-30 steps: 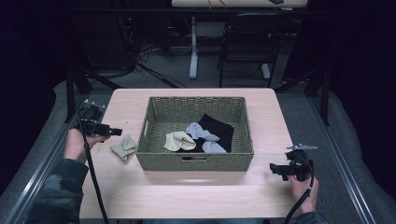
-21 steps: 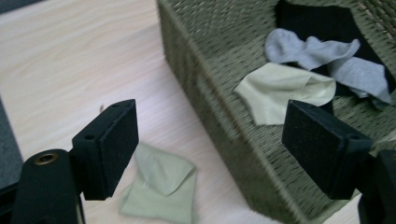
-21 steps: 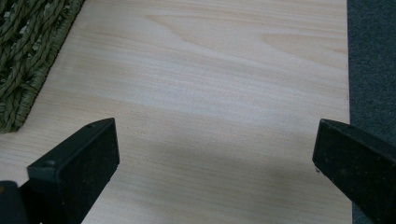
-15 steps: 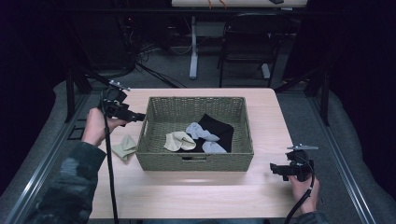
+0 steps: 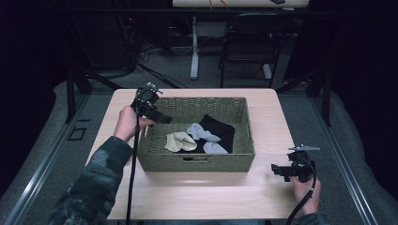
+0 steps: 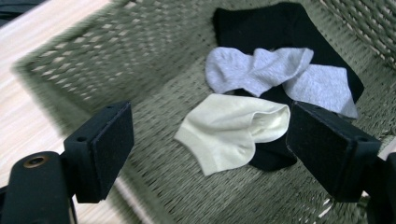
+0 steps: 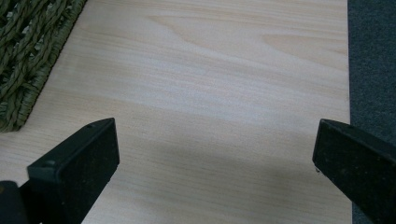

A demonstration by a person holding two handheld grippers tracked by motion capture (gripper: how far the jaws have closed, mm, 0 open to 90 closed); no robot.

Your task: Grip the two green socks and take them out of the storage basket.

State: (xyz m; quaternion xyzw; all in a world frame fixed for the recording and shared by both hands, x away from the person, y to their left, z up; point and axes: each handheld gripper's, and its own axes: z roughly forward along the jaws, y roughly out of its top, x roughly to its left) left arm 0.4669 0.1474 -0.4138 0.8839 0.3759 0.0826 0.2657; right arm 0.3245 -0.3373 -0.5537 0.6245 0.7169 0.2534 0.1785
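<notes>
A woven olive basket (image 5: pixel 202 161) stands in the middle of the wooden table (image 5: pixel 197 192). In it lie a cream sock (image 5: pixel 180 142), two grey socks (image 5: pixel 202 132) and a black garment (image 5: pixel 220 127). My left gripper (image 5: pixel 166 120) hovers over the basket's left rim, pointing in; its jaws have just been opening and hold nothing. The left gripper view looks between the open left gripper (image 6: pixel 212 140) at the cream sock (image 6: pixel 229 133), grey socks (image 6: pixel 252 70) and black garment (image 6: pixel 261 23). My right gripper (image 5: pixel 276 169) rests open at the table's front right; the open right gripper (image 7: pixel 215 154) faces bare wood.
The basket's corner (image 7: pixel 23 56) shows at the left of the right gripper view, and grey carpet (image 7: pixel 371 56) beyond the table's edge. A dark chair (image 5: pixel 246 47) and a desk leg (image 5: pixel 194 51) stand behind the table. My left sleeve (image 5: pixel 101 173) crosses the table's left side.
My left gripper has travelled from the table left of the basket up and rightward over the basket's left rim. My arm now covers the tan sock beside the basket. The right gripper stayed still.
</notes>
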